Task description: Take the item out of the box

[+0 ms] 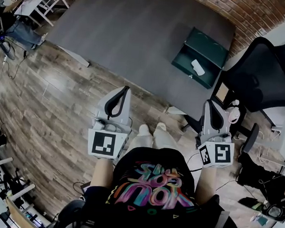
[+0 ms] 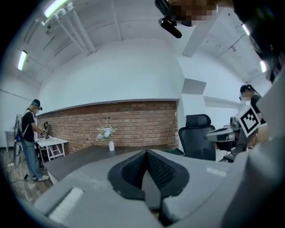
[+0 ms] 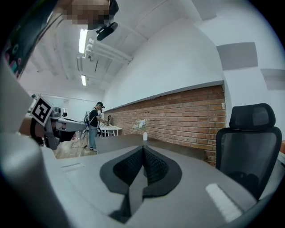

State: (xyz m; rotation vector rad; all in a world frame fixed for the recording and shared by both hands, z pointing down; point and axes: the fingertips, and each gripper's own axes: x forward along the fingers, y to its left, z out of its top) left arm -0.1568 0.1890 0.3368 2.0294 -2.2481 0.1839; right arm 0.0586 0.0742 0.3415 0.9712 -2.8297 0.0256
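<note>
L gripper (image 1: 126,89) & R gripper (image 1: 207,102) both closed tight, nothing betw. jaws, held side by side short of grey table (image 1: 133,37). Green box (image 1: 213,45) sits open on table's right part, ahead of R gripper. White item (image 1: 198,67) lies inside it. Black office chair (image 1: 262,75) stands just right of box.

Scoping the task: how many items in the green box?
1: a white item in the open green box on the grey table; the walls may hide others.
</note>
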